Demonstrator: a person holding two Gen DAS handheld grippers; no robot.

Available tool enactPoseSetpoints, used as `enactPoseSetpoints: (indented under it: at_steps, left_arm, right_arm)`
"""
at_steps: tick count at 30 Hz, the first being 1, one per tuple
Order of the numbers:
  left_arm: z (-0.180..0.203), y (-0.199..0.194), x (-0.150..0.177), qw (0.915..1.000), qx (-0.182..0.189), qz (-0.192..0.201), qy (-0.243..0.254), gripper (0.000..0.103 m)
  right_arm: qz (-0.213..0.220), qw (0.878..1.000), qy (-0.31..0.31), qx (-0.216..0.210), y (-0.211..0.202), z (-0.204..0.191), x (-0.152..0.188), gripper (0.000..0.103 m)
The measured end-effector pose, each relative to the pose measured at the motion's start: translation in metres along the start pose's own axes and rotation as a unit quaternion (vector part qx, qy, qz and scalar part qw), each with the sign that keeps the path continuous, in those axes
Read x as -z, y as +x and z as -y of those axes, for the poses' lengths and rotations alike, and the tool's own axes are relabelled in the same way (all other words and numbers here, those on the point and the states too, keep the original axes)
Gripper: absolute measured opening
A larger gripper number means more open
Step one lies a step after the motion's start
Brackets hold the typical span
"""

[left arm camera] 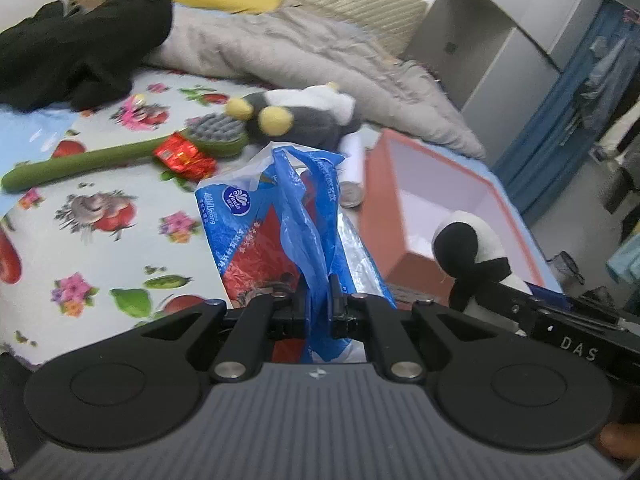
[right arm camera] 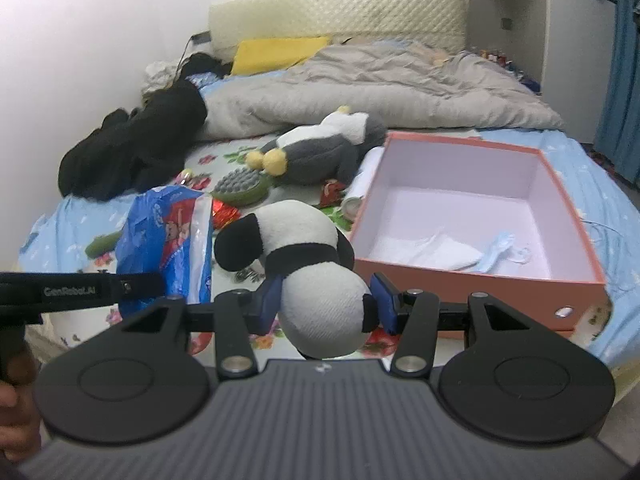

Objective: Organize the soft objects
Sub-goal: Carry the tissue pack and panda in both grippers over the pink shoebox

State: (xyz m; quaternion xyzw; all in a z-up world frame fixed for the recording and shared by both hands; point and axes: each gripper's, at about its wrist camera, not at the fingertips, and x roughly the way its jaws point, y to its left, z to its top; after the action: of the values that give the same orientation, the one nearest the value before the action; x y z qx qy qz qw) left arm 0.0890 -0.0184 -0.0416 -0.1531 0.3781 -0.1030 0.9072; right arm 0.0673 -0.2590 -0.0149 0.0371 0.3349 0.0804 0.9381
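Note:
My left gripper (left arm camera: 319, 306) is shut on the blue plastic tissue pack (left arm camera: 280, 224) and holds it above the floral bed sheet; the pack also shows in the right wrist view (right arm camera: 164, 236). My right gripper (right arm camera: 325, 306) is shut on a black-and-white panda plush (right arm camera: 308, 264), just left of the pink open box (right arm camera: 476, 276); the panda also shows in the left wrist view (left arm camera: 468, 248). A grey-and-white penguin plush (right arm camera: 320, 148) lies on the bed behind, also in the left wrist view (left arm camera: 304, 114).
A green long-handled brush (left arm camera: 120, 156) and a red wrapper (left arm camera: 184, 158) lie on the sheet. A black garment (right arm camera: 136, 144), a grey quilt (right arm camera: 380, 84) and a yellow pillow (right arm camera: 276, 54) lie further back. The box holds white cloth (right arm camera: 432, 250). A cylindrical tube (right arm camera: 356, 196) lies beside the box.

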Motion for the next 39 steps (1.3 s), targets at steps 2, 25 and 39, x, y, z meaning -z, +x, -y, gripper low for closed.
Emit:
enactPoseSetpoints:
  at_steps: [2,25,39]
  left_arm:
    - [0.01,-0.003,0.0,0.9999,0.01,0.002,0.008,0.008]
    - [0.133,0.032,0.009,0.9885,0.107,-0.05,0.094,0.008]
    - [0.176,0.123,-0.053,0.9878,0.081,-0.081,0.105,0.008]
  right_arm:
    - [0.009,1.0,0.011,0.008,-0.01,0.007,0.0,0.052]
    - [0.021,0.991,0.1,0.081,-0.051,0.097,0.022,0.052]
    - [0.008,0.99,0.121,0.072,0.006,0.163,-0.017,0.052]
